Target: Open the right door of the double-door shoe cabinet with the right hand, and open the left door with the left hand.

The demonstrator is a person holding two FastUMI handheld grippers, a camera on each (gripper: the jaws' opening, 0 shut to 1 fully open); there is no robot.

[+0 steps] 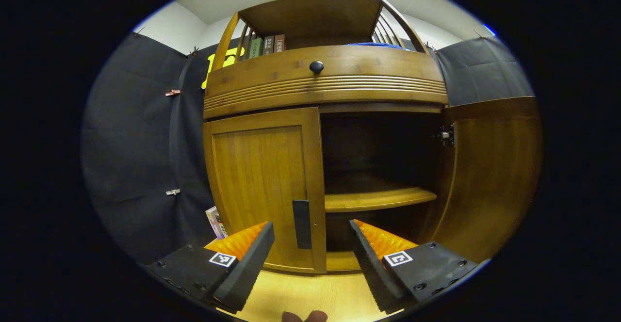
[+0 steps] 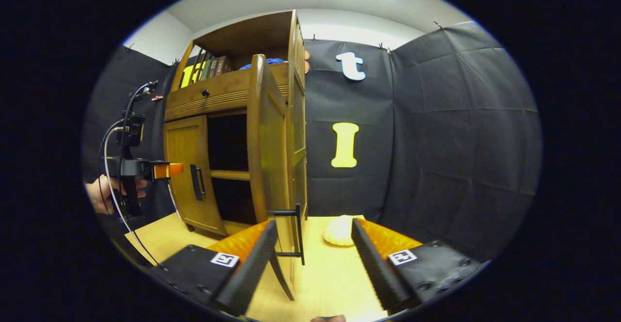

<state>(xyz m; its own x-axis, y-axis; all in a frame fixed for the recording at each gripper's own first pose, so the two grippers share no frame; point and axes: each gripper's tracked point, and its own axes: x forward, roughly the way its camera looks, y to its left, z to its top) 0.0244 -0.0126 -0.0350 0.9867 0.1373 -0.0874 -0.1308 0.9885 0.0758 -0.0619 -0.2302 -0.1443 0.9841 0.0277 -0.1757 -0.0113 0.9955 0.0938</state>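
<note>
A: Item one, shoe cabinet point(image 1: 325, 84)?
B: Wooden, standing on a pale wood floor point(image 1: 301, 297) against the black cloth wall. Drawer with a round dark knob point(image 1: 316, 66) across the top; books point(image 1: 266, 45) on the open shelf above it.

A: Right door point(image 1: 490, 176)?
B: Swung wide open. In the right gripper view it stands edge-on, its dark handle point(image 2: 293, 234) between the fingers of the right gripper point(image 2: 313, 251) but touching neither. Jaws spread apart, holding nothing.

A: Left door point(image 1: 264, 186)?
B: Closed, flush with the frame. Its vertical dark handle point(image 1: 301, 224) sits near the inner edge.

A: Left gripper point(image 1: 310, 251)?
B: Jaws apart, empty, aimed at that handle, just short of it. In the right gripper view it appears at far left, held by a hand point(image 2: 104, 193).

A: Interior?
B: Dark, one inner shelf point(image 1: 378, 198) exposed on the right side.

A: Other?
B: A pale rounded object point(image 2: 339, 230) on the floor right of the cabinet; cannot tell what.
</note>
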